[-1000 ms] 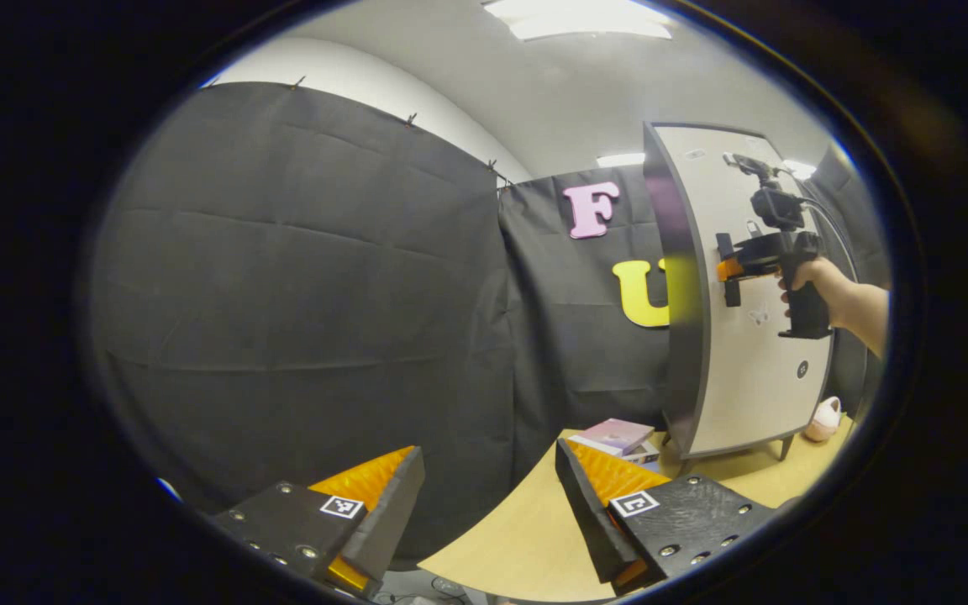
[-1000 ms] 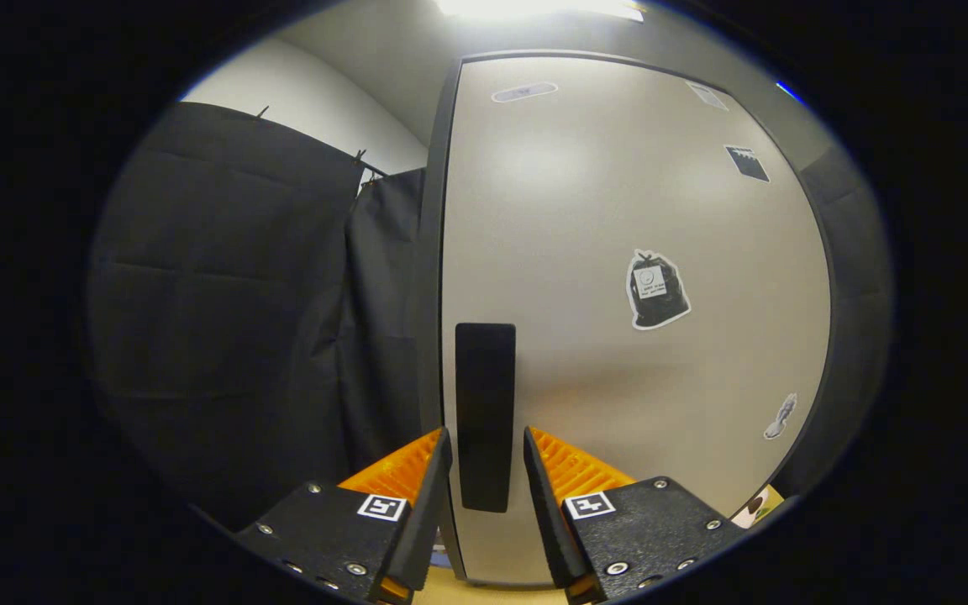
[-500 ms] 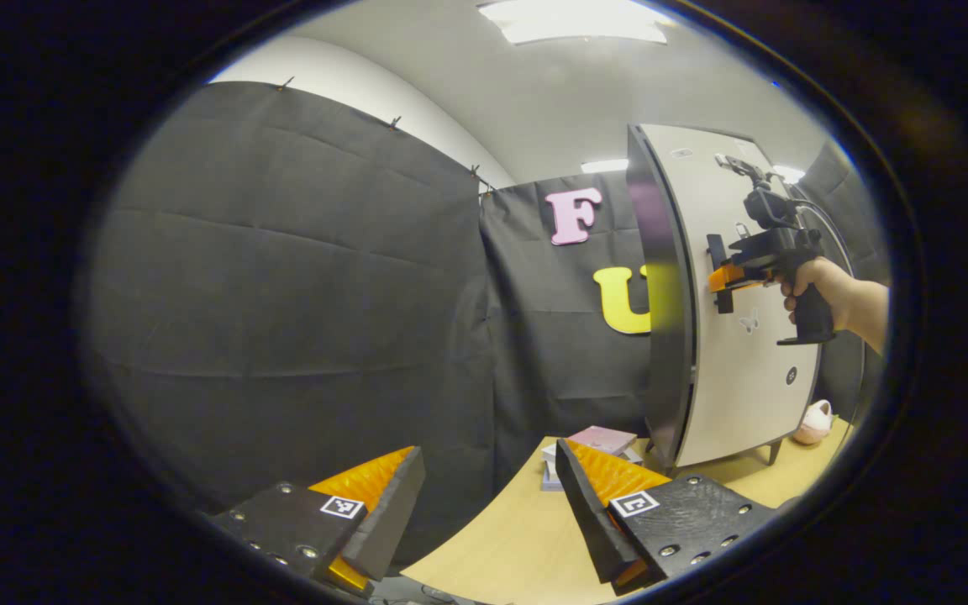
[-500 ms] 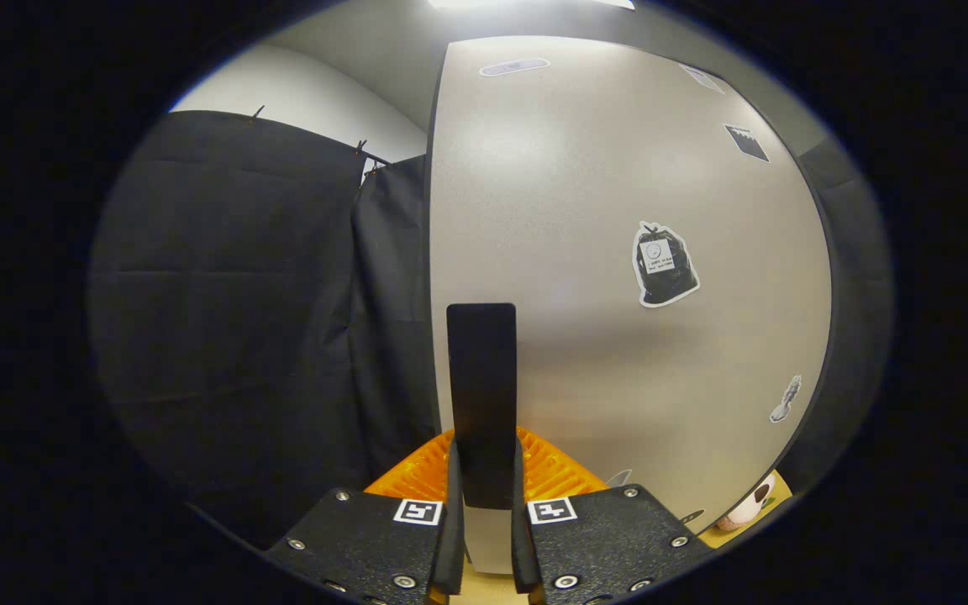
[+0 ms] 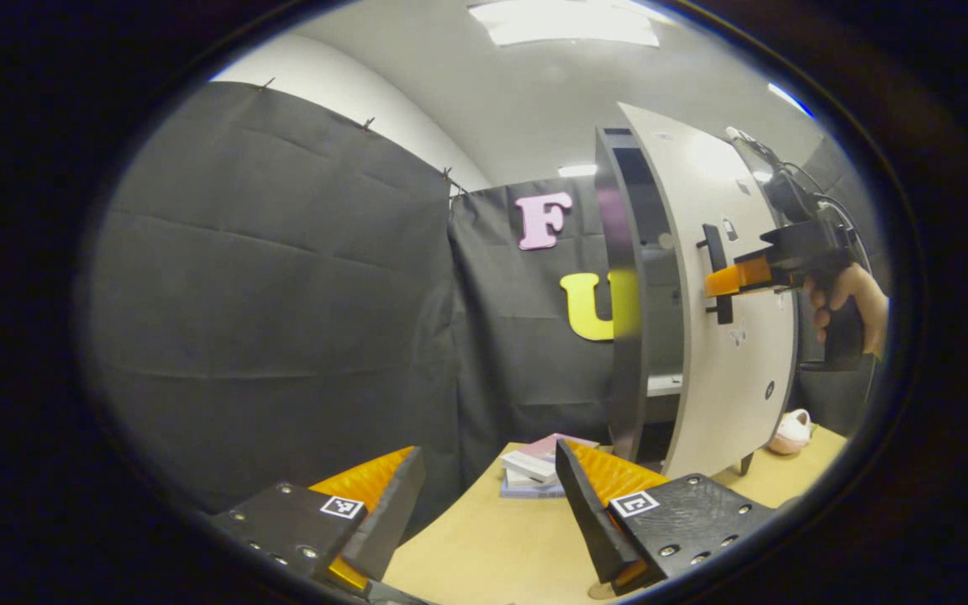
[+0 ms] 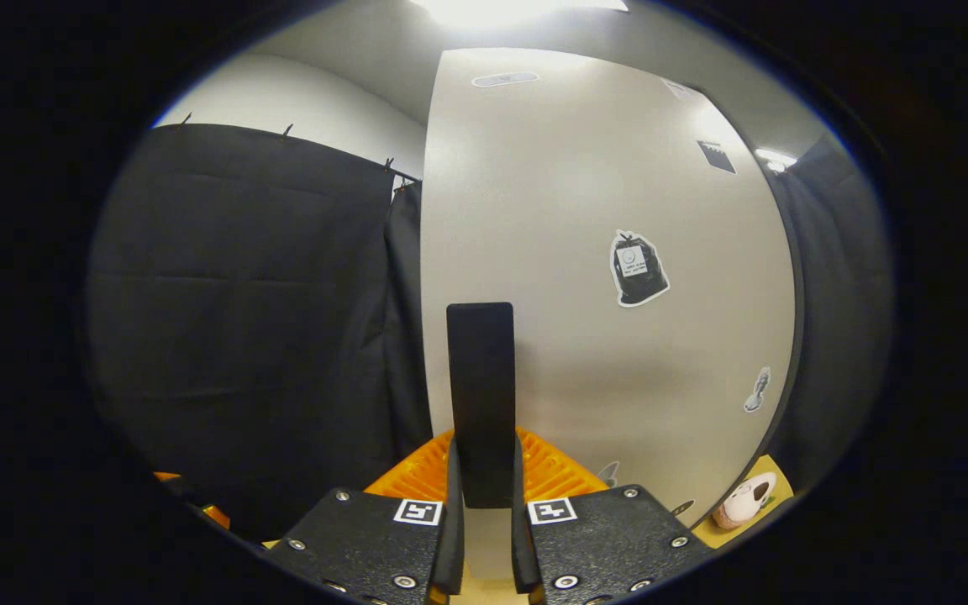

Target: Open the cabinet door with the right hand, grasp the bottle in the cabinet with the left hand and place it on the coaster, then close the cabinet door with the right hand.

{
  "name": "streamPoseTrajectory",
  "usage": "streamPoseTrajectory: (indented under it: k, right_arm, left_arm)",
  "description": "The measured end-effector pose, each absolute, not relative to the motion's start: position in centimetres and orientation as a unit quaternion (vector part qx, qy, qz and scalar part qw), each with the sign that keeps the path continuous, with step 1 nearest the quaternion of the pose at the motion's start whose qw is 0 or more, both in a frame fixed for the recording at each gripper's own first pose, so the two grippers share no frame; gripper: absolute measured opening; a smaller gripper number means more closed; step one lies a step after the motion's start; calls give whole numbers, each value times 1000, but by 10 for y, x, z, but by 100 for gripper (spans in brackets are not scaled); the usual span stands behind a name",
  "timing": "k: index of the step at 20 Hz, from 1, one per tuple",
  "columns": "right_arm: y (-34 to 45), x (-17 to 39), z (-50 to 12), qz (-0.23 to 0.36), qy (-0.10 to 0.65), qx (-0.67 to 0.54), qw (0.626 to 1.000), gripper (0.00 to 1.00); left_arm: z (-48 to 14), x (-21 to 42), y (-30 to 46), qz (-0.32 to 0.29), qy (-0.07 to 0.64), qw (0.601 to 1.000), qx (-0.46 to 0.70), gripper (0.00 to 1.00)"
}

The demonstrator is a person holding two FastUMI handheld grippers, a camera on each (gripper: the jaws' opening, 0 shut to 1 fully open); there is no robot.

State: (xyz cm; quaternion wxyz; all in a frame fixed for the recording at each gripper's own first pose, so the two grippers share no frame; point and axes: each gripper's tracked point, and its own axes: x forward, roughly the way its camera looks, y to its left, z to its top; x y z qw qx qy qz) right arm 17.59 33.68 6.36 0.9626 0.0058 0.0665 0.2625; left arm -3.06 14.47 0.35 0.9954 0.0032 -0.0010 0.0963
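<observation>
The tall cabinet's pale door (image 5: 728,277) stands partly swung out, with a dark gap (image 5: 660,286) into the cabinet showing behind it. In the left gripper view my right gripper (image 5: 715,281), held by a hand (image 5: 849,294), grips the door's black vertical handle (image 5: 712,273). The right gripper view looks straight at the door (image 6: 585,277), and my right gripper (image 6: 484,496) is shut on the handle (image 6: 481,395). My left gripper (image 5: 488,496) hangs open over the table's near edge, holding nothing. A shelf edge (image 5: 665,384) shows inside the cabinet; I cannot make out the bottle.
A small stack of books (image 5: 539,470) lies on the wooden table (image 5: 492,546) left of the cabinet's foot. A pink-white rounded object (image 5: 789,430) sits on the table to the cabinet's right, also seen as (image 6: 746,500). Stickers dot the door (image 6: 637,269).
The right gripper closed on the handle and has pulled the door outward, so the cabinet's inside now shows. The left gripper view has drifted right, bringing the books and more table into sight.
</observation>
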Motion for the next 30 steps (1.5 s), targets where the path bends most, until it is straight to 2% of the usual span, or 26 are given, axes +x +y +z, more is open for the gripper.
streamPoseTrajectory:
  k: [6,7,9,10,11,15,16,18,20,21,23,29,30]
  right_arm:
    - [327,173,63,282,58,7,958,23]
    - [325,172,63,285,59,11,957,23]
    - [321,169,63,292,64,11,954,23]
    - [318,167,64,295,65,8,953,23]
    - [315,164,64,298,65,9,952,23]
    - [304,157,66,305,69,8,950,24]
    - [301,156,66,304,69,7,950,23]
    - [294,152,67,301,68,7,951,23]
    - [289,150,68,299,66,11,952,23]
    - [286,149,68,298,64,12,952,23]
    - [279,147,69,293,60,9,954,23]
    - [257,145,70,271,58,2,961,22]
    - [252,144,71,266,56,-1,962,21]
  left_arm:
    - [12,-23,116,80,-11,997,12,93]
    - [11,-20,111,77,-10,997,13,90]
    - [15,-17,101,70,-12,997,15,93]
    - [19,-16,96,67,-16,998,17,90]
    - [21,-15,92,63,-20,998,20,93]
    - [23,-6,70,45,-26,998,20,93]
    - [23,-4,63,39,-26,999,18,90]
    - [22,0,49,28,-25,999,20,93]
    - [25,3,35,16,-28,999,20,90]
    - [25,6,25,10,-28,999,19,93]
    - [21,9,8,-5,-28,1000,11,90]
    - [18,8,-46,-45,-29,999,4,93]
    - [17,6,-55,-50,-27,998,3,87]
